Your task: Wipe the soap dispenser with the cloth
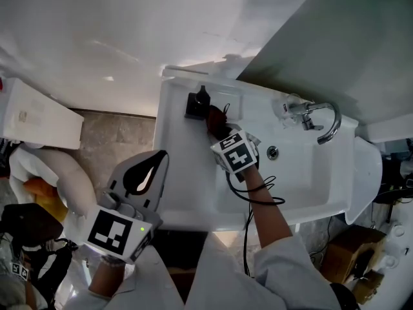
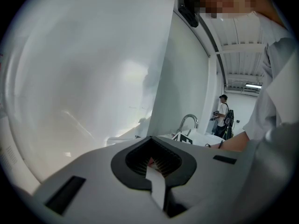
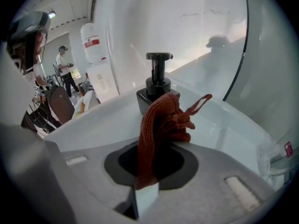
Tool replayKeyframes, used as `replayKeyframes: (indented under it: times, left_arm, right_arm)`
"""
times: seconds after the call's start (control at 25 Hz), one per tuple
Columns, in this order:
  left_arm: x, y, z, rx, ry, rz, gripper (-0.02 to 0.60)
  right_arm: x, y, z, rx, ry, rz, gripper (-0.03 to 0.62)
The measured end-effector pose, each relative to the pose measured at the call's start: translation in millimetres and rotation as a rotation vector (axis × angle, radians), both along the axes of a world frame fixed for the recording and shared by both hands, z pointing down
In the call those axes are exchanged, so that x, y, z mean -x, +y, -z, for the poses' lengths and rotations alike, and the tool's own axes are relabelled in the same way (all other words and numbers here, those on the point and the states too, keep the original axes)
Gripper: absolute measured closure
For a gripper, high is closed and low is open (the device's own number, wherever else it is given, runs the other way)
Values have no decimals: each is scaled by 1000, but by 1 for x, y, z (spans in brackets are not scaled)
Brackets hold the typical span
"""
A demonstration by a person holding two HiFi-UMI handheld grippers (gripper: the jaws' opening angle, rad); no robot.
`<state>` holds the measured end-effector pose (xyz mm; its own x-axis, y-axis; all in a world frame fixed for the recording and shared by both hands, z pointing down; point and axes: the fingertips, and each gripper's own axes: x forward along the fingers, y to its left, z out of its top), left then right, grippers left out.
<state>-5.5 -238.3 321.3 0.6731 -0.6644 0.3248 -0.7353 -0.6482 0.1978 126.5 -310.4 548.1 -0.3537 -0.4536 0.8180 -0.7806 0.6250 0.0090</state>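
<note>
Cloth held at the soap dispenser on the washbasin's back corner

The black soap dispenser (image 3: 157,85) stands upright on the back left ledge of the white washbasin (image 1: 193,192), its pump head on top. A bunched rust-red cloth (image 3: 161,120) covers the lower front of the bottle in the right gripper view; whether it actually touches cannot be told. The right tongs (image 3: 150,169) are clamped on that cloth, which rises out between them with a loop sticking out to one side. A black cable (image 1: 258,196) trails from this gripper across the basin. The chrome tap (image 1: 322,118) sits well apart to the right along the back rim. The left tongs (image 1: 147,173) hang low, off the basin's left front, their jaws together with nothing between them.
</note>
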Motion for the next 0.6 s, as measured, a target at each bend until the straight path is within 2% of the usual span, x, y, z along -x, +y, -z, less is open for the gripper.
replayKeyframes:
  times: [0.2,0.36,0.48,0.6]
  left_arm:
    - [-3,6,4,-33,-2,-16,577]
    - [-9,12,9,-41,1,-11,577]
    - [-12,19,14,-47,1,-8,577]
    - [-12,25,21,-52,1,3,577]
  right_arm:
    - [9,13,13,0,-99,-33,539]
    - [16,24,35,-9,-248,-113,539]
    - [15,30,64,-69,-346,-179,539]
    - [8,39,97,-158,-391,-233,537]
